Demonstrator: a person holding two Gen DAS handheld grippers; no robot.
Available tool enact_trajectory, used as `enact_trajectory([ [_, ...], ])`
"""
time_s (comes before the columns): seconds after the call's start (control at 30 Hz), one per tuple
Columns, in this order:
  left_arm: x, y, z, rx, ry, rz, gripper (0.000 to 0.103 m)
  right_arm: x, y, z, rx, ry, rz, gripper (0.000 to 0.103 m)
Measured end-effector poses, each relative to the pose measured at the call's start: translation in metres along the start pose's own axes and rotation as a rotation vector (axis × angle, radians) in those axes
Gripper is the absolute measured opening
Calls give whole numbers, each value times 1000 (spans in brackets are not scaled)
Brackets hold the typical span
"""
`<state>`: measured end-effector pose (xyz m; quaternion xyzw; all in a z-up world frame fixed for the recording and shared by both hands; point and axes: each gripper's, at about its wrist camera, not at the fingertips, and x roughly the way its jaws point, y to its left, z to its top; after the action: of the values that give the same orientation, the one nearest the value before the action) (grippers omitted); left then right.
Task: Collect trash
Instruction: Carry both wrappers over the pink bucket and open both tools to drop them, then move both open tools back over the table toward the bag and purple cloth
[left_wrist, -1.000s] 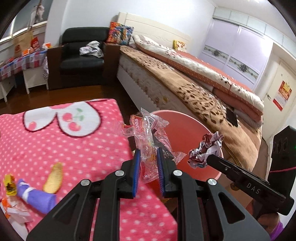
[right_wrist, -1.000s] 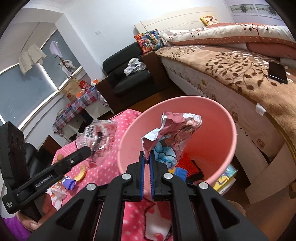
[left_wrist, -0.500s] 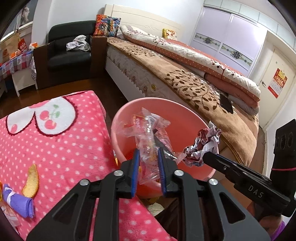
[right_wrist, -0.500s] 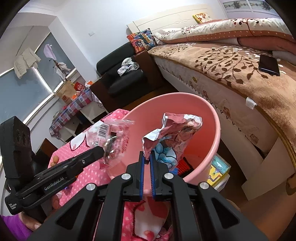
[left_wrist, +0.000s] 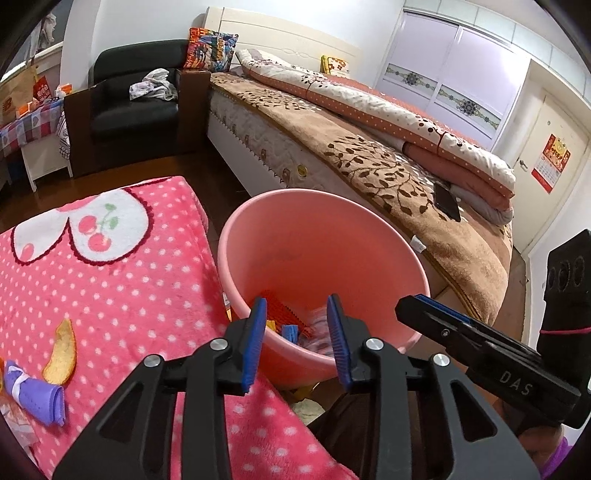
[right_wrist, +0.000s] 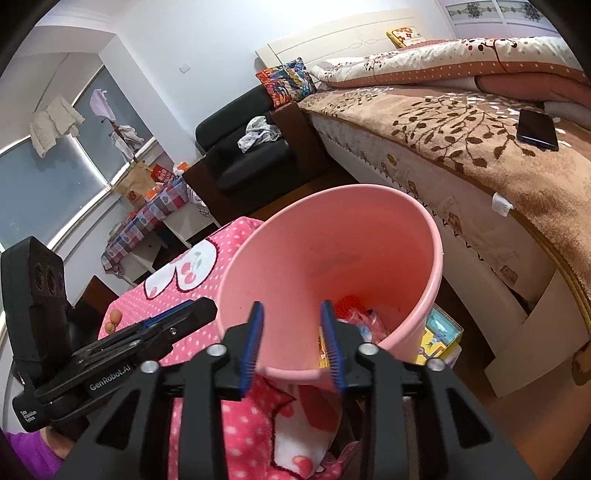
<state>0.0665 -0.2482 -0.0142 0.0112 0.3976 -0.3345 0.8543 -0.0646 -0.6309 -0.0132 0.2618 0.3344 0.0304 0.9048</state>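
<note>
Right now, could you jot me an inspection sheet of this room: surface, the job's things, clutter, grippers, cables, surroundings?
Surface: pink dotted blanket.
Job's things: pink bucket beside the blanket, wrappers lying inside.
Clutter: peel and purple wrapper on the blanket.
Grippers: left gripper and right gripper over the bucket, jaws open, empty.
Cables: nothing seen.
Surroundings: bed with a phone, black armchair.

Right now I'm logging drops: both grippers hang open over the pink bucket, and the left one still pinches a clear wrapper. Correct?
Not quite. The left gripper holds nothing; the left wrist view shows its jaws spread and bare. The right gripper is open too, both above the pink bucket.
</note>
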Motion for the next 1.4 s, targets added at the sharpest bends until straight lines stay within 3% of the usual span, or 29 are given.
enact_trajectory([
  [0.53, -35, 21, -22, -50, -32, 40, 34, 0, 39, -23, -65, 41, 44, 40],
  [0.93, -71, 44, -45, -94, -68, 123, 34, 4, 77, -49, -118, 70, 67, 42],
  [1.23, -94, 61, -65, -164, -95, 182, 34, -3, 101, -69, -188, 63, 74, 42],
  [1.4, -111, 61, -77, -151, -114, 215, 34, -12, 109, -70, -206, 34, 77, 42],
])
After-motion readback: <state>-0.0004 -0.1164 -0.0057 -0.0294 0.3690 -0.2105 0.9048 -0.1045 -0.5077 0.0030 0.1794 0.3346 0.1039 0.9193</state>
